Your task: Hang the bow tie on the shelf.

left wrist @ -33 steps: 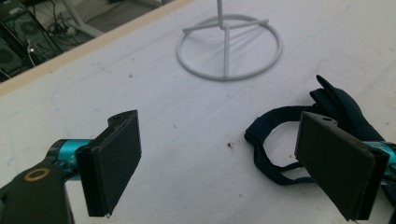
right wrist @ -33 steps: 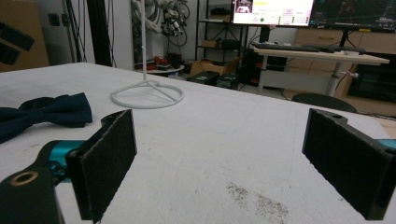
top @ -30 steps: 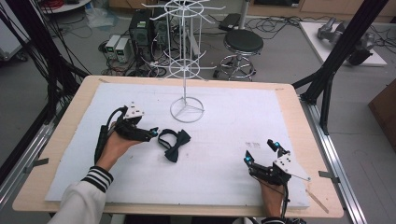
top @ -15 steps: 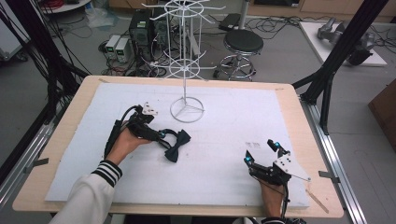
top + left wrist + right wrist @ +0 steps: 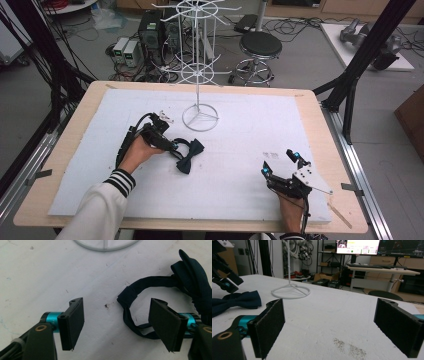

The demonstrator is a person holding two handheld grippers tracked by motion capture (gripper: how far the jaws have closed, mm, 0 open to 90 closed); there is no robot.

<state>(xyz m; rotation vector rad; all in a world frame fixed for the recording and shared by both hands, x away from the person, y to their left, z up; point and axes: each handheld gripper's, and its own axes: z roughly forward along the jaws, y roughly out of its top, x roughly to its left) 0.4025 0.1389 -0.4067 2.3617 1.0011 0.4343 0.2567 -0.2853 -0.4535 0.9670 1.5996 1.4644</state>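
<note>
A dark navy bow tie (image 5: pixel 190 155) with a strap loop lies on the white mat left of centre. My left gripper (image 5: pixel 173 145) sits at its left end, low over the mat. In the left gripper view the left gripper (image 5: pixel 117 325) has the strap loop (image 5: pixel 126 311) between its jaws, close to the right pad (image 5: pixel 165 323), which hides part of it. The jaws have just been closing, but neither pad presses on the strap. The bow (image 5: pixel 195 282) lies beyond the right jaw. My right gripper (image 5: pixel 279 163) rests open near the front right with nothing in it.
A white wire display stand (image 5: pixel 199 70) rises from a ring base (image 5: pixel 200 118) at the back centre of the mat, just beyond the bow tie. The right gripper view shows that base (image 5: pixel 290 292) and the bow tie (image 5: pixel 239 301) far left. The wooden table edge (image 5: pixel 320 125) borders the mat.
My left hand has moved right across the mat to the bow tie, and its jaws now straddle the strap end. The right hand and the bow tie have stayed in place.
</note>
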